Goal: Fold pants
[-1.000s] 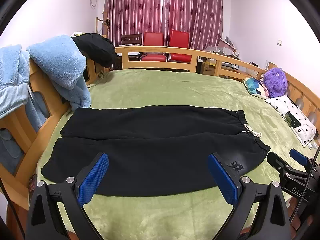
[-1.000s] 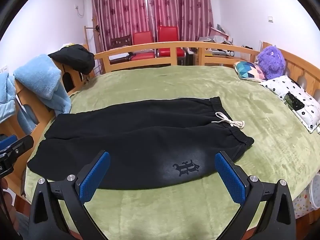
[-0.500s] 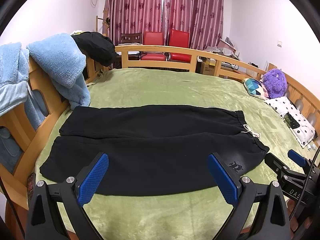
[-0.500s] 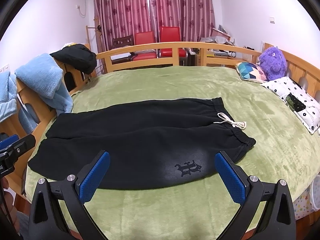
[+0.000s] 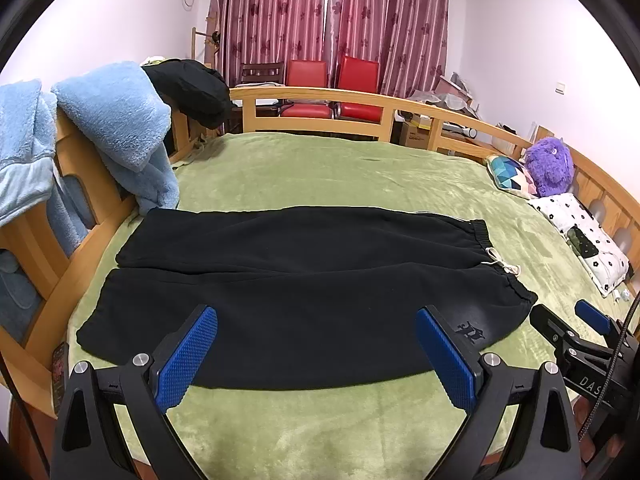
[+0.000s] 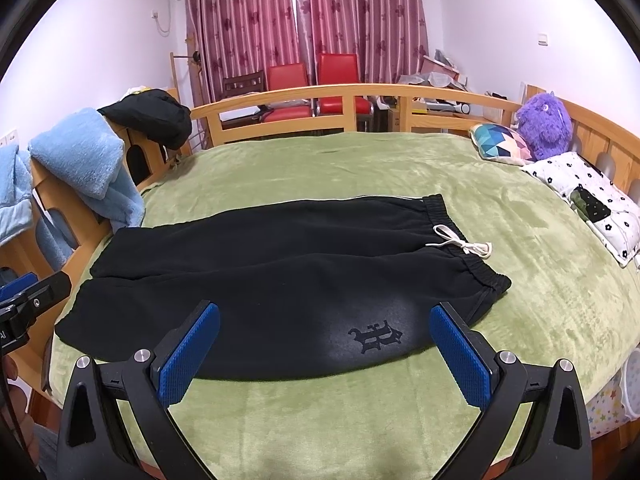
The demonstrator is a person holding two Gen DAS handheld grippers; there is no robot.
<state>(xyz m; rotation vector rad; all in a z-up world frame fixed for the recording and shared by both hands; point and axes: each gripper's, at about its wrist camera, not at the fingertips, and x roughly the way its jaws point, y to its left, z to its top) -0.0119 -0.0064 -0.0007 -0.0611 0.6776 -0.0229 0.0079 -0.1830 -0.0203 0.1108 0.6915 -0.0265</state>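
Observation:
Black pants [image 5: 304,280] lie flat across the green bed, legs to the left, waistband with a white drawstring [image 6: 464,245] to the right. They also show in the right wrist view [image 6: 272,272], with a dark logo [image 6: 376,336] near the front hem. My left gripper [image 5: 316,354] is open and empty, held above the near edge of the pants. My right gripper [image 6: 324,354] is open and empty, above the near edge by the logo. The right gripper also shows at the right of the left wrist view [image 5: 572,330].
The green blanket [image 5: 320,168] covers the bed inside a wooden rail [image 5: 360,100]. Blue fleece [image 5: 116,128] and a black garment [image 5: 192,88] hang on the left rail. A purple plush [image 6: 544,124], a patterned cushion [image 6: 498,142] and a dotted pillow [image 6: 588,196] lie at the right.
Both grippers have drifted slightly back and up from the pants. The pants lie unchanged and both grippers stay open.

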